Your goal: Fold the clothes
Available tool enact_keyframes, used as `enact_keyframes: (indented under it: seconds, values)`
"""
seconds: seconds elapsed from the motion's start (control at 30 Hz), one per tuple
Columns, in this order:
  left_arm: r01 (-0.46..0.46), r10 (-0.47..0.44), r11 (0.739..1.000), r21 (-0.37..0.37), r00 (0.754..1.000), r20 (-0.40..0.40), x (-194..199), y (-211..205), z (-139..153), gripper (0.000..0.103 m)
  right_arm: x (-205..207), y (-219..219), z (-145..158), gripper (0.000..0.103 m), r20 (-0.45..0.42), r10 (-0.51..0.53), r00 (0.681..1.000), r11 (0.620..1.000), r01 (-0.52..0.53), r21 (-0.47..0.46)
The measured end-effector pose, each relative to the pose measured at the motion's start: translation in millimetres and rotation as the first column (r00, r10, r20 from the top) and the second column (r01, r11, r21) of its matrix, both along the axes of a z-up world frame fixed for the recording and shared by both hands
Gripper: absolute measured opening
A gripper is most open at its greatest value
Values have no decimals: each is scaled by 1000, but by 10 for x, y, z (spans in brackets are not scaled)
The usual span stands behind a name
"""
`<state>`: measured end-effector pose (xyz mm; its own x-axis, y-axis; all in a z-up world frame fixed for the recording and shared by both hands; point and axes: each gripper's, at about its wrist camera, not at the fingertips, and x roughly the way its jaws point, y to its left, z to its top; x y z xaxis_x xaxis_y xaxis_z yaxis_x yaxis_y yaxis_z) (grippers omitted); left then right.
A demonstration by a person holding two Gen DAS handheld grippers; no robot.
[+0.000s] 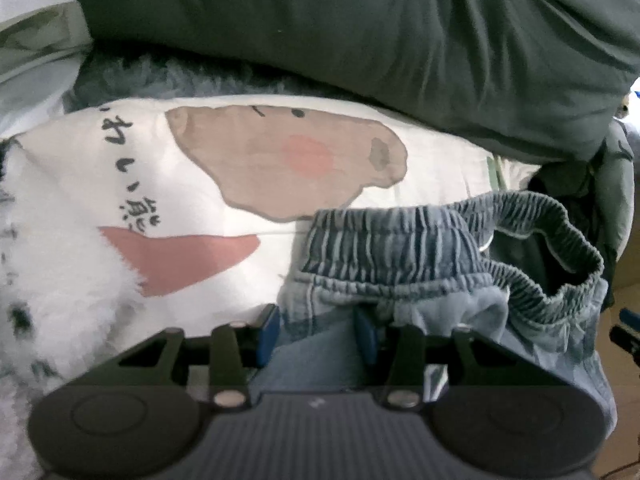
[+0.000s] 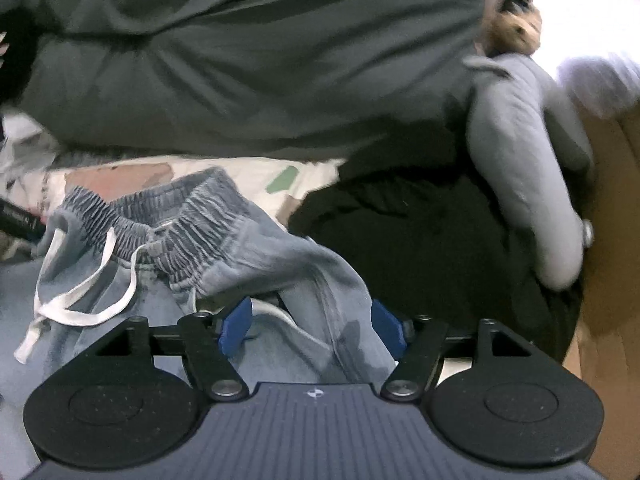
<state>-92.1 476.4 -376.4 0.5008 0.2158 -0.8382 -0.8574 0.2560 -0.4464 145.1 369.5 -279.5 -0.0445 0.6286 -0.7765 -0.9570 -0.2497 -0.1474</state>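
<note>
Light blue denim shorts (image 1: 400, 248) with a gathered elastic waistband lie on a white cloth printed with a brown bear (image 1: 260, 160). My left gripper (image 1: 317, 334) is shut on the denim just below the waistband, and cloth fills the gap between its blue pads. In the right wrist view the same shorts (image 2: 192, 208) show a white drawstring (image 2: 80, 304) hanging in loops. My right gripper (image 2: 311, 329) stands open and wide over a fold of the denim. The fold lies loose between the pads, with a gap beside the left pad.
A bulky dark green duvet (image 1: 360, 40) (image 2: 240, 60) fills the space behind the shorts. A black garment (image 2: 420, 240) and a grey sleeve-like piece (image 2: 520, 160) lie to the right. White fluffy fabric (image 1: 60, 280) lies at the left, and brown cardboard (image 2: 608, 280) at the far right.
</note>
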Motion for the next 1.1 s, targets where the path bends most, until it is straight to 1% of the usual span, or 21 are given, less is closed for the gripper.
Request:
enact_keyframes:
  seconds: [0.1, 0.23, 0.3, 0.37, 0.4, 0.5, 0.67, 0.77, 0.83, 0.9, 0.93, 0.97, 1.0, 1.03, 1.07, 1.1]
  values:
    - [19, -19, 1000, 9, 1000, 6, 24, -3, -20, 44, -119, 86, -10, 72, 50, 70, 996, 997, -71, 17]
    - [34, -34, 999, 7, 999, 19, 57, 4, -61, 44, -291, 211, 3, 73, 108, 177, 978, 983, -181, 25]
    - [40, -40, 999, 11, 999, 15, 81, 4, -67, 45, -377, 271, -21, 73, 141, 226, 964, 973, -230, 9]
    - [45, -45, 999, 18, 999, 5, 109, 0, -70, 46, -456, 334, -77, 73, 169, 270, 948, 963, -269, -27]
    - [46, -46, 999, 23, 999, -2, 126, -4, -72, 48, -477, 356, -98, 73, 174, 281, 944, 960, -278, -42]
    - [47, -46, 998, 40, 999, -26, 177, -18, -69, 50, -540, 412, -154, 73, 186, 312, 932, 950, -302, -83]
    - [56, -53, 996, 63, 997, -49, 245, -14, -79, 52, -589, 428, -242, 73, 189, 336, 923, 941, -319, -116]
    - [61, -57, 995, 76, 997, -46, 261, 2, -87, 51, -599, 472, -355, 71, 197, 344, 918, 937, -320, -142]
    - [52, -49, 996, 75, 998, -41, 253, 8, -88, 45, -574, 506, -415, 69, 199, 350, 915, 934, -324, -152]
    - [35, -33, 997, 69, 999, -32, 229, 14, -87, 35, -543, 543, -470, 62, 197, 356, 913, 930, -327, -166]
    - [17, -16, 998, 63, 1000, -24, 200, 20, -84, 31, -528, 557, -488, 59, 196, 365, 910, 927, -334, -174]
    - [2, -2, 998, 58, 1000, -16, 170, 22, -75, 23, -526, 565, -502, 50, 200, 378, 904, 921, -345, -183]
    - [-10, 10, 998, 55, 1000, -5, 139, 21, -58, 18, -525, 573, -511, 46, 205, 391, 897, 915, -355, -190]
    - [-19, 19, 998, 58, 1000, 3, 108, 13, -26, 17, -527, 581, -508, 42, 217, 402, 890, 911, -364, -194]
    - [-24, 24, 997, 70, 1000, 7, 76, -2, 23, 16, -529, 589, -506, 31, 228, 412, 882, 907, -372, -198]
    - [-27, 26, 996, 83, 1000, 10, 45, -19, 79, 16, -522, 601, -493, 26, 233, 418, 878, 904, -377, -200]
